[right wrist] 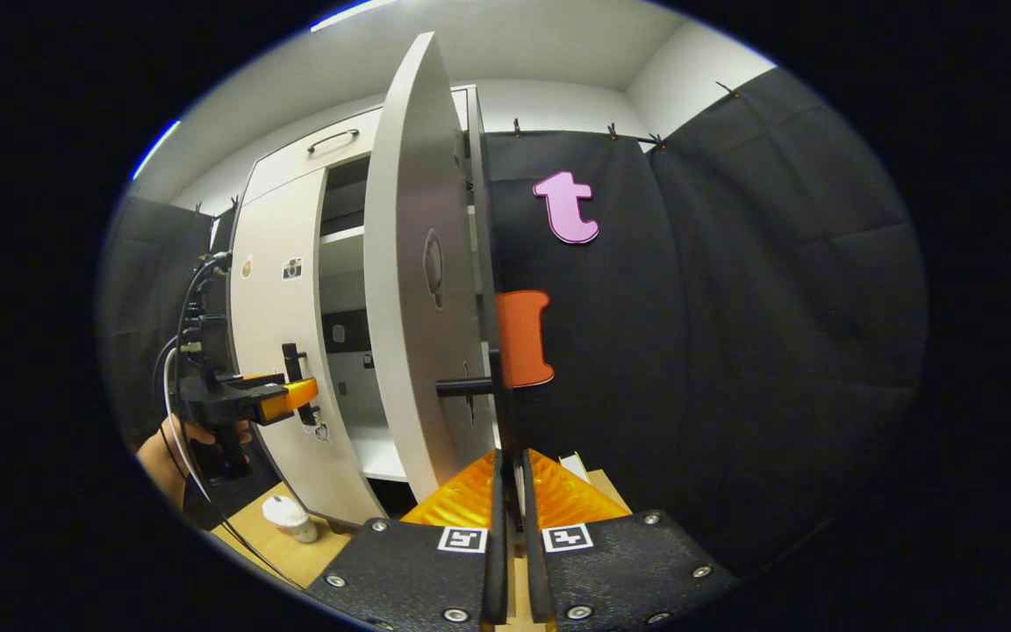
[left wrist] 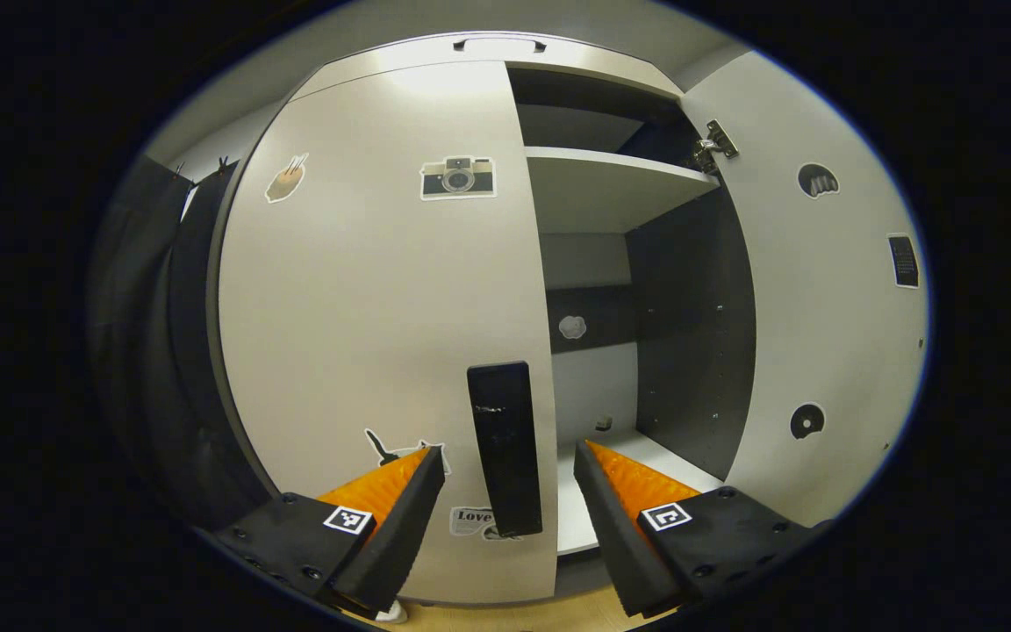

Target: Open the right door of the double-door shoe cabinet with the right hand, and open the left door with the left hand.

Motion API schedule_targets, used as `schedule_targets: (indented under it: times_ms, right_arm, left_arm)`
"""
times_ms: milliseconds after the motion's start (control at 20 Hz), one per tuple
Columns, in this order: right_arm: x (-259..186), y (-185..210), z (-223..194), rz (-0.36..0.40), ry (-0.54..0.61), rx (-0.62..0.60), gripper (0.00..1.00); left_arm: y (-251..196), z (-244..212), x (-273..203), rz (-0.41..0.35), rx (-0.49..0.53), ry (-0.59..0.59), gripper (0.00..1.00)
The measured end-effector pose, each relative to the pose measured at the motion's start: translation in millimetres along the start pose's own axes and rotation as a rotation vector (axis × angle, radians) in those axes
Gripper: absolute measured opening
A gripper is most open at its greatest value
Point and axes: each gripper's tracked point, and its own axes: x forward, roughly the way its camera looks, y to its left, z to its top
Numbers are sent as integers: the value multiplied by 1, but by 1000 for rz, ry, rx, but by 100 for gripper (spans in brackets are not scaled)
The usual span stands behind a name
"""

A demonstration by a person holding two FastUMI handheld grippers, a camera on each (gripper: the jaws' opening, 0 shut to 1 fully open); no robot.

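Note:
The pale shoe cabinet's left door (left wrist: 365, 290) is closed and carries stickers. Its black vertical handle (left wrist: 505, 448) stands between the spread fingers of my left gripper (left wrist: 510, 500), which is open and not pressing on it. The right door (left wrist: 821, 298) is swung wide, showing shelves (left wrist: 611, 184) inside. In the right gripper view that right door (right wrist: 409, 281) is seen nearly edge-on, and my right gripper (right wrist: 510, 491) is shut on its thin black handle (right wrist: 505, 412). Farther left in that view, the left gripper (right wrist: 282, 397) sits at the left door's handle (right wrist: 293, 369), held by a hand (right wrist: 174, 461).
Black cloth walls (right wrist: 734, 333) stand close behind the open right door and to the cabinet's left (left wrist: 163, 351). A small white object (right wrist: 289, 518) lies on the wooden floor (right wrist: 330, 549) before the cabinet. A drawer handle (left wrist: 498, 42) sits along the cabinet's top.

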Motion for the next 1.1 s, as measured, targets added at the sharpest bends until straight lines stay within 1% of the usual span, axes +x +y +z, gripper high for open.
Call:
schedule_targets:
  times_ms: [50, 100, 150, 350, 450, 500, 550, 600, 650, 700, 750, 800, 850, 1050, 1100]
  right_arm:
    - [0, 0, -1, 3, -1, 8, 4]
    - [-2, 0, -2, 6, -1, 17, 10]
    - [-4, 0, -1, 5, 1, 25, 11]
    - [-5, -22, 0, -83, -11, 27, 11]
    - [-10, -28, -4, -115, 4, 36, 11]
    - [-12, -31, -5, -130, 7, 38, 11]
    - [-13, -31, -7, -136, 10, 40, 10]
    - [-13, -33, -8, -142, 16, 38, 10]
    - [-13, -35, -10, -147, 22, 33, 12]
    - [-13, -37, -12, -153, 29, 26, 14]
    - [-15, -38, -15, -156, 41, 21, 21]
    - [-16, -40, -18, -163, 53, 23, 25]
    - [-17, -38, -21, -163, 61, 28, 35]
    - [-17, -37, -27, -158, 79, 16, 50]
    - [-18, -37, -27, -154, 80, 16, 51]
  left_arm:
    - [-1, -2, 1, 0, -4, 7, 96]
    - [-2, -4, 2, 0, -10, 14, 96]
    - [0, -5, 4, 4, -15, 19, 96]
    - [10, -11, 10, 41, -24, 41, 95]
    - [20, -16, 14, 85, -32, 48, 96]
    - [24, -19, 14, 102, -53, 53, 96]
    - [25, -24, 17, 99, -78, 69, 95]
    - [24, -29, 18, 94, -90, 84, 99]
    - [24, -31, 19, 91, -92, 93, 100]
    - [24, -32, 19, 90, -94, 92, 100]
    - [24, -32, 20, 91, -93, 91, 100]
    - [24, -32, 19, 92, -93, 90, 100]
    - [24, -32, 19, 91, -92, 89, 99]
    - [20, -30, 19, 86, -72, 95, 98]
    - [17, -30, 21, 81, -65, 93, 92]
